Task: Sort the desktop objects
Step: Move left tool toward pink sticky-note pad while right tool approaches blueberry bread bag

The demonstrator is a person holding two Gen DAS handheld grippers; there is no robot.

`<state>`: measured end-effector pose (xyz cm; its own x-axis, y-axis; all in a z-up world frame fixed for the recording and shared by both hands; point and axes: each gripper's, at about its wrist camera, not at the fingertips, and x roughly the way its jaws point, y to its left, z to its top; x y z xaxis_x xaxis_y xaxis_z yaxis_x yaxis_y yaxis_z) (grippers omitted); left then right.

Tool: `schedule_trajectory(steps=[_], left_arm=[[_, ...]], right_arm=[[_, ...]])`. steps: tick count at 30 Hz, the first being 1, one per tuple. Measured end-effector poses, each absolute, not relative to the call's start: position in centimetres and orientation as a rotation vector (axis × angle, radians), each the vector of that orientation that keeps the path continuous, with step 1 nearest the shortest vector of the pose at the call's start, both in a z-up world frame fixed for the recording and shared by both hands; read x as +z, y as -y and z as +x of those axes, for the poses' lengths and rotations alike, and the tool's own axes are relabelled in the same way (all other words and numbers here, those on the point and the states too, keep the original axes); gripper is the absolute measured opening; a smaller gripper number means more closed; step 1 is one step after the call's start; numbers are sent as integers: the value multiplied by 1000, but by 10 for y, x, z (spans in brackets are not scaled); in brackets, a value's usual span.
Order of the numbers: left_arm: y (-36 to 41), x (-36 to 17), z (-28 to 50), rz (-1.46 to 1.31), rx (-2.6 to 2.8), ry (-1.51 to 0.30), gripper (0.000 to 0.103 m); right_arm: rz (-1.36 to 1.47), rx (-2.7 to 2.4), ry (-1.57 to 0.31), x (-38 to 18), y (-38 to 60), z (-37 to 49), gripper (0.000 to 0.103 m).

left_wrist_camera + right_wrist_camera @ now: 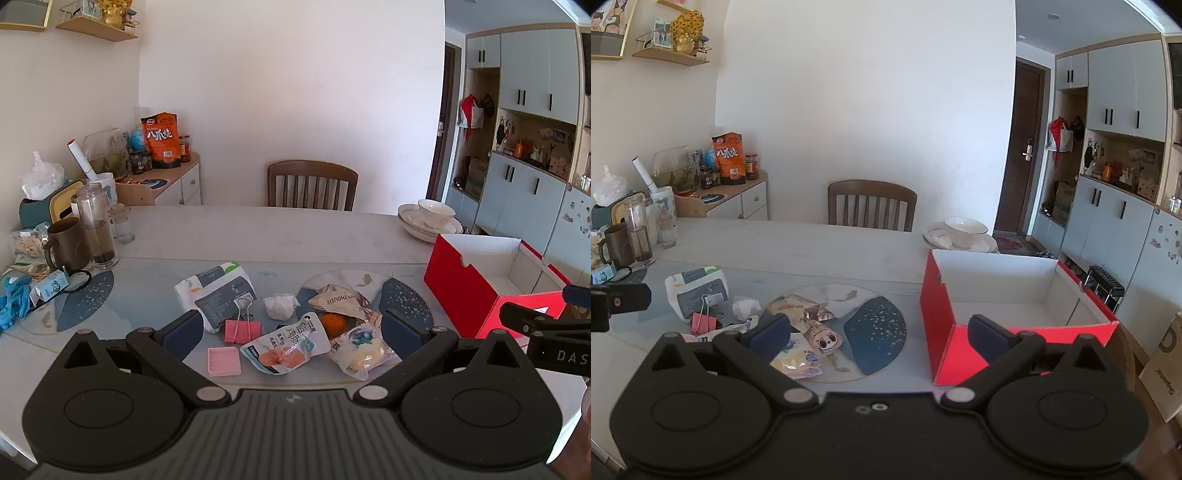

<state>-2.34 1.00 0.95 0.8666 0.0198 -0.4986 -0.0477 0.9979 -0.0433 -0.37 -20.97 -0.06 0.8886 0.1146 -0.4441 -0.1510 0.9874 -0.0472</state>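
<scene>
Sunlit and lived-in, the dining room has a pale worktop (295,229) with a wooden chair (312,184) pushed in on its far side. Taking the red box (997,295) as the landmark: it stands open and looks empty, white inside.

Nearest to me, the left hand-held gripper (291,328) hovers with its jaws spread wide and nothing between them, directly over the clutter left of the box. The right hand-held gripper (882,332) is likewise released and empty, straddling the gap between the box's near corner and the pile.

Under the left one lie a white snack pouch (286,345), a pink binder clip (242,330), a pink flat pad (224,362), an orange (332,323) half tucked under a crinkled wrapper (340,301), and a clear bag with yellow contents (364,350). Farther left of the box sit a crumpled tissue (280,305) and a tissue pack (218,291). Behind the box, stacked white bowls (430,219).

By my reckoning nothing is sorted yet; this is the choosing step. Next the left gripper should drop onto one item, probably the pouch, close on it alone without snagging the neighbouring bag, then carry it to the box.
</scene>
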Motion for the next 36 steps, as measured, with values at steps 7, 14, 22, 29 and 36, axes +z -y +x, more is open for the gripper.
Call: schedule_trajectory(steps=[7, 14, 22, 29, 36], left_arm=[[-23, -16, -8, -7, 46, -570, 103], [-39, -49, 18, 19, -23, -623, 103], [-57, -78, 52, 83, -76, -665, 103], [-85, -104, 75, 73, -44, -749, 102], [-99, -125, 93, 84, -50, -807, 102]], right_arm=[[-124, 204, -469, -12, 189, 9, 102], [-123, 243, -515, -24, 170, 32, 101], [-133, 220, -596, -45, 152, 62, 98], [-160, 214, -662, -65, 134, 76, 98], [-241, 245, -703, -83, 112, 94, 96]])
